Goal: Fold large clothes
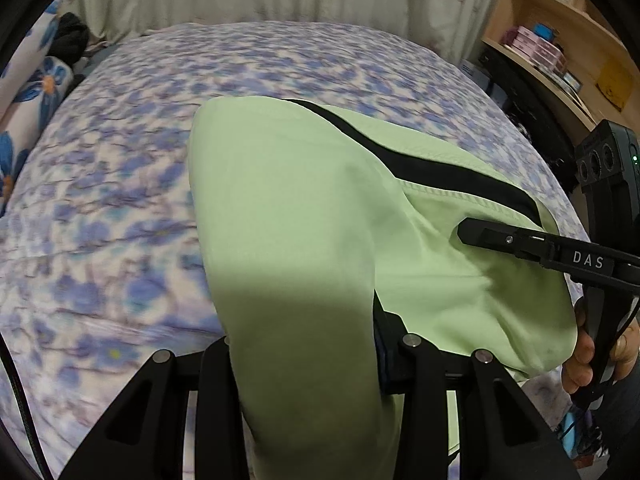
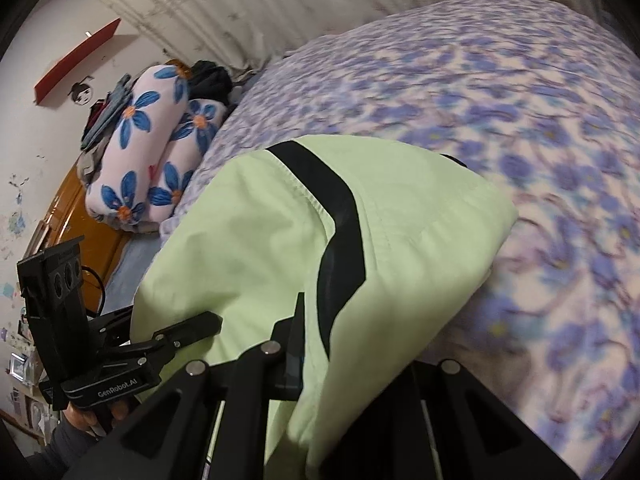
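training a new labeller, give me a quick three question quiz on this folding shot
1. True or false: both grippers are shut on the light green garment.
2. What colour is the stripe running across the garment?
3. Multiple choice: the floral pillows lie A) on top of the garment, B) at the far end of the bed, clear of the garment, C) on the wooden shelves.

Key
1. True: cloth runs between the jaws of the left gripper and the right gripper.
2. Black.
3. B.
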`<state>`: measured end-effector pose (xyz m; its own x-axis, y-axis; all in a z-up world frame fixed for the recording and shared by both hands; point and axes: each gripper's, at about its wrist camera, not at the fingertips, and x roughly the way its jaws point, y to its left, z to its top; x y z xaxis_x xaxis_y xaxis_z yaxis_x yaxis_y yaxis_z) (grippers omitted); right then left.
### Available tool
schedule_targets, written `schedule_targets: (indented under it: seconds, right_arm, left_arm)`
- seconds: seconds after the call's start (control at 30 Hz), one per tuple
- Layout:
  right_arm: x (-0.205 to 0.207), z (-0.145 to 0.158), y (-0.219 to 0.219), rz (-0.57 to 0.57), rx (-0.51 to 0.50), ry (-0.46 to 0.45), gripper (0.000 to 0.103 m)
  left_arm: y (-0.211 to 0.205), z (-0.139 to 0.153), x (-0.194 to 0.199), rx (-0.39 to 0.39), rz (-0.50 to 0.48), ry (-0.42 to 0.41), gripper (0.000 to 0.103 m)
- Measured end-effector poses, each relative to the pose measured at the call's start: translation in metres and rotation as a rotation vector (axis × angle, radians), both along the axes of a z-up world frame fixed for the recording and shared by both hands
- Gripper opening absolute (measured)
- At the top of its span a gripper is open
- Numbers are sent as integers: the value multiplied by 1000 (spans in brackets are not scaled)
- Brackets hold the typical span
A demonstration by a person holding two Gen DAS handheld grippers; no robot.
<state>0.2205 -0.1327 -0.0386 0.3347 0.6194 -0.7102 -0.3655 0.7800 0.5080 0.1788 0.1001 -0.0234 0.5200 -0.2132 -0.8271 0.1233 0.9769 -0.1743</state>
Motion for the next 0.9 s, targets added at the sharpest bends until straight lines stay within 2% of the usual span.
schedule_targets:
  seconds: [0.17,0.37,0.47,0.6,0.7,0.77,0.8,0.83,0.87,0.9]
  right_arm:
    - [31,7,53,29,12,-20,11]
    - [95,24,104,24,42,-86,11]
    - [137,27,130,13,52,-139,11]
    - [189,14,151,-14,88,-170,11]
    - [222,-11,163,-48,83,-165,12]
    - [240,-37,171,-78,46,-102,18]
    - [253,-62,173,-96,26,-6,20]
    - [261,-83,172,-103,18,84,24]
    - [264,-97,169,-111,22,134,33]
    - [264,-102,164,-115,39,148,39]
  left_arm:
    - [54,7,28,16,22,-30,36]
    - [112,20,94,28,32,-94,37]
    - [133,24,135,69,26,-148,37]
    - [159,15,192,114,19,-201,37]
    - [180,-9,232,96,26,-183,41]
    - [192,-41,258,104,44,-119,45]
    - [195,-57,266,121,52,-82,49]
    - [199,-78,276,150,72,-20,63]
    - [205,-92,280,155,86,7,70]
    - [210,-97,278,150,100,-15,80]
